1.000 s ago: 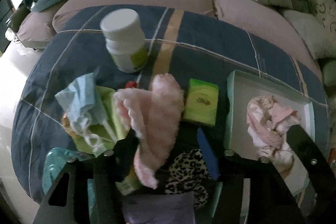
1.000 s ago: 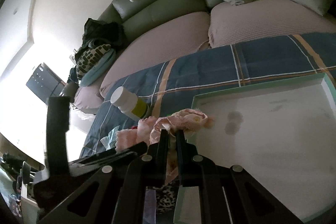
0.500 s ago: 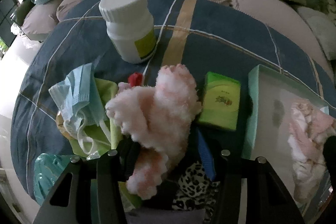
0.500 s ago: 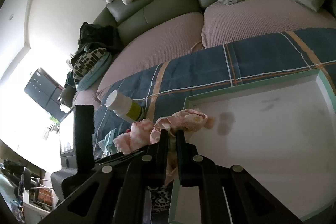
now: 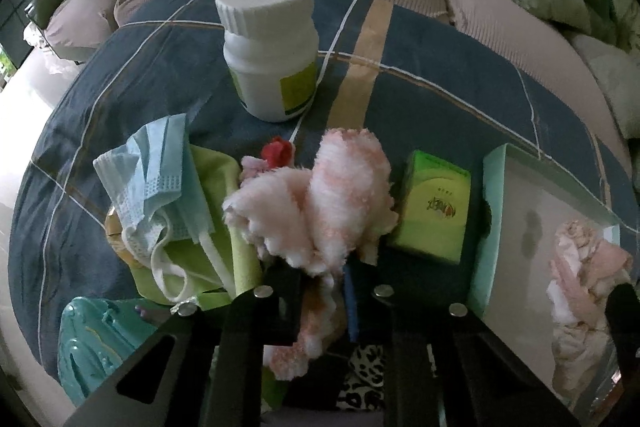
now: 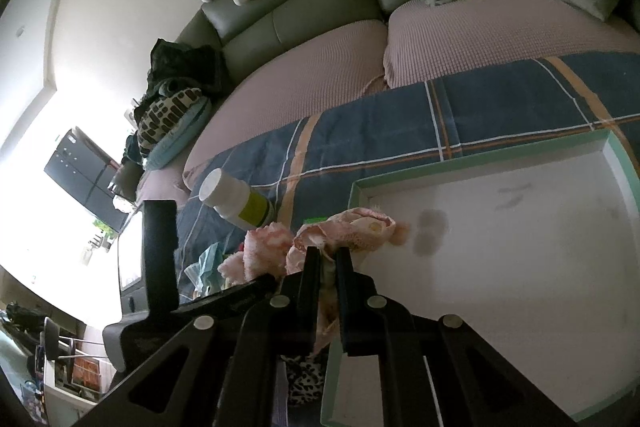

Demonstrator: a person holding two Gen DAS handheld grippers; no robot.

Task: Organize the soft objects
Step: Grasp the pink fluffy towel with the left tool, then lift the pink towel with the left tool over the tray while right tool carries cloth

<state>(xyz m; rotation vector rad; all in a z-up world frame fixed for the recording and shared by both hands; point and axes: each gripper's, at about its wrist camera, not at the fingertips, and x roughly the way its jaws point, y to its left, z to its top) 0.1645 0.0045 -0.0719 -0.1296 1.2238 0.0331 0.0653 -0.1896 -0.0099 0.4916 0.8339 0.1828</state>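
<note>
A fluffy pink cloth (image 5: 320,203) lies in the pile on the blue plaid cover, also seen from the right wrist as a fluffy pink cloth (image 6: 264,247). My left gripper (image 5: 320,291) points steeply down over it. Its jaws are closing, and the cloth's near end is pinched between the pads. My right gripper (image 6: 328,263) is shut on a pink patterned cloth (image 6: 352,227), held at the near left corner of the white tray with a teal rim (image 6: 480,171). From the left wrist, that patterned cloth (image 5: 580,275) hangs over the tray (image 5: 492,219).
A white pill bottle (image 5: 272,47) stands behind the pile, with a green box (image 5: 434,211) beside the tray. A blue face mask (image 5: 156,183) lies on a lime cloth (image 5: 216,179). A teal packet (image 5: 92,339) and a leopard-print cloth (image 5: 364,359) lie nearest. Sofa cushions ring the back.
My left gripper has come down closer over the fluffy pink cloth, and its jaws have narrowed onto it. The right gripper and its patterned cloth have stayed put.
</note>
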